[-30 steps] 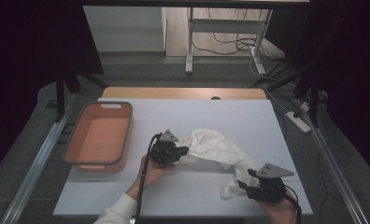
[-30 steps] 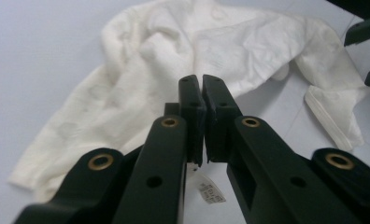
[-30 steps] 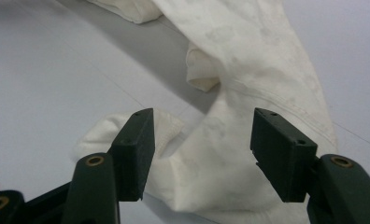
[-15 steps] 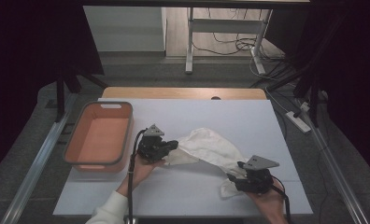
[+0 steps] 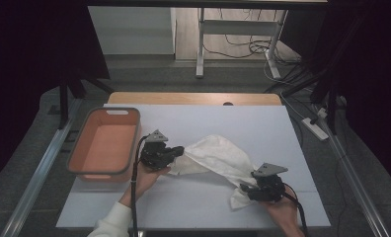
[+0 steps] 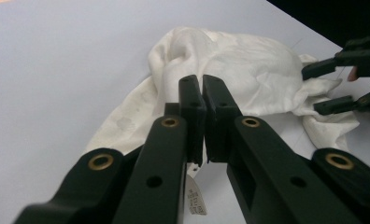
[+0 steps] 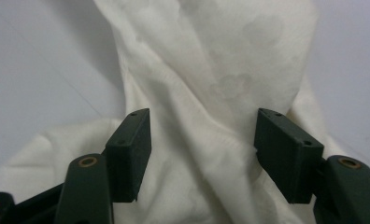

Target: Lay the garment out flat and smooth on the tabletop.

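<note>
- The left gripper (image 5: 176,150) is clamping its jaws tight on an edge of the white cloth (image 5: 218,155); in the left gripper view the jaws (image 6: 199,100) stand pressed together, fabric spreading out ahead of them and a small label hanging below.
- Compared with a second ago, the left gripper is sitting farther toward the orange bin (image 5: 104,145), and the cloth is drawing out with it into a longer band across the bench (image 5: 262,123).
- The right gripper (image 5: 245,187) is standing open at the cloth's other end. In the right gripper view the fabric (image 7: 211,93) is lying between the parted pads, neither pad pressing on it.
- The right gripper has come in from the bench's corner to where it is now sitting, right over the crumpled tail of cloth nearest the person.
- Its jaw gap is holding about the same as a second ago; no closing yet.
- The cloth is lying directly ahead of both grippers, stretched between them, its middle bunched and humped up.
- Judgement: one end is secured and the second is being lined up. Closing the right gripper on that fold looks like the next need, so the cloth can be spread or lifted by two ends.
- Risk: the right gripper may be taking several layers at once.
</note>
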Tool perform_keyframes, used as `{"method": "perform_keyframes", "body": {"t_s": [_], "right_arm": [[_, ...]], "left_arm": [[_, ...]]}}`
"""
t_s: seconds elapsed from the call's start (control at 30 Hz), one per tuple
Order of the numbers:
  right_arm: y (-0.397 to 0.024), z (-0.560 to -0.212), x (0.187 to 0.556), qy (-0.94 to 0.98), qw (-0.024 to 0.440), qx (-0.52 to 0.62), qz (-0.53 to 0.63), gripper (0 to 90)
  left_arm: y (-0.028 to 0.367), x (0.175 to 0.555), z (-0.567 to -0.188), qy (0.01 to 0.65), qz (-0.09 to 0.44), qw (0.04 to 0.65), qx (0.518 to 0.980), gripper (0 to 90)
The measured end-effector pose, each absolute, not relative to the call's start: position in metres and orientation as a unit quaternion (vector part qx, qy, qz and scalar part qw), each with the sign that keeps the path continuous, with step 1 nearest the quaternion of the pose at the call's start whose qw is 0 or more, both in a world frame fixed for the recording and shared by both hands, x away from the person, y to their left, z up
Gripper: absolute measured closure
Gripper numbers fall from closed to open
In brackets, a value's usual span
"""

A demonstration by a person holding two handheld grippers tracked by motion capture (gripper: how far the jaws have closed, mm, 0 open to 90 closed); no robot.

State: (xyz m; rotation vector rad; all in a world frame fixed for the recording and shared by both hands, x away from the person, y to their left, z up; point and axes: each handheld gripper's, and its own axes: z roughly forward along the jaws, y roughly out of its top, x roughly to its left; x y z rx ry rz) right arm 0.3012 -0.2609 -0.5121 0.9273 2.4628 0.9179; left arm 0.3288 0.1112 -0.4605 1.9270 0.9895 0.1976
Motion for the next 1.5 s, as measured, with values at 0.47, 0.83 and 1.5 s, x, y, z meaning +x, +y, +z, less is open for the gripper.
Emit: {"method": "perform_keyframes", "body": {"t_s": [0.47,0.83,1.5], "right_arm": [[-0.263,-0.445,0.286,0.849,0.198,0.283,0.399,84.7],[-0.265,-0.375,0.275,0.802,0.252,0.257,0.477,84.7],[-0.161,-0.439,0.295,0.865,0.139,0.201,0.438,84.5]], "left_arm": [[0.125,0.327,-0.45,0.411,0.084,0.49,0.764,86.5],[0.129,0.323,-0.438,0.406,0.078,0.514,0.752,86.2],[0.127,0.326,-0.446,0.423,0.09,0.488,0.758,43.3]]}}
